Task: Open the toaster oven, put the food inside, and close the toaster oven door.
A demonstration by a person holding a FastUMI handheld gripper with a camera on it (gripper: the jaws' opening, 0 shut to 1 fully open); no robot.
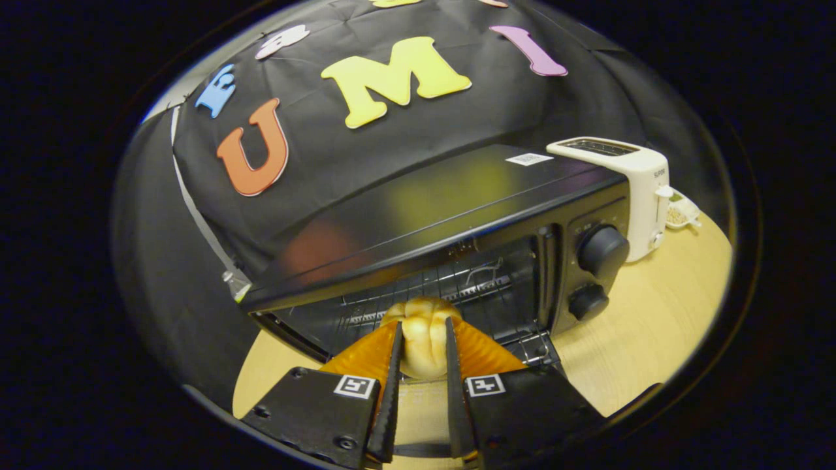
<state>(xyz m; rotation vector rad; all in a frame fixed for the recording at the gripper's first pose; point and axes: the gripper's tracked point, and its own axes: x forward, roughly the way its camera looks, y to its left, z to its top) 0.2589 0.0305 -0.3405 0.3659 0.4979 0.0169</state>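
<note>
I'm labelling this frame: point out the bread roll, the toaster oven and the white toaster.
bread roll (423,339): gripper view, its pale middle between the fingers.
toaster oven (457,189): gripper view, its black top.
white toaster (643,196): gripper view, its side.

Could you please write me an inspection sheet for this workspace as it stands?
Surface: pale wooden table.
Job's things: black toaster oven, door open, wire rack visible inside; bread roll held at the opening.
Clutter: white slot toaster beside the oven; small dish behind it.
Grippers: claw shut on the bread roll, both fingers pressing its sides.
Cables: nothing seen.
Surroundings: black cloth wall.
</note>
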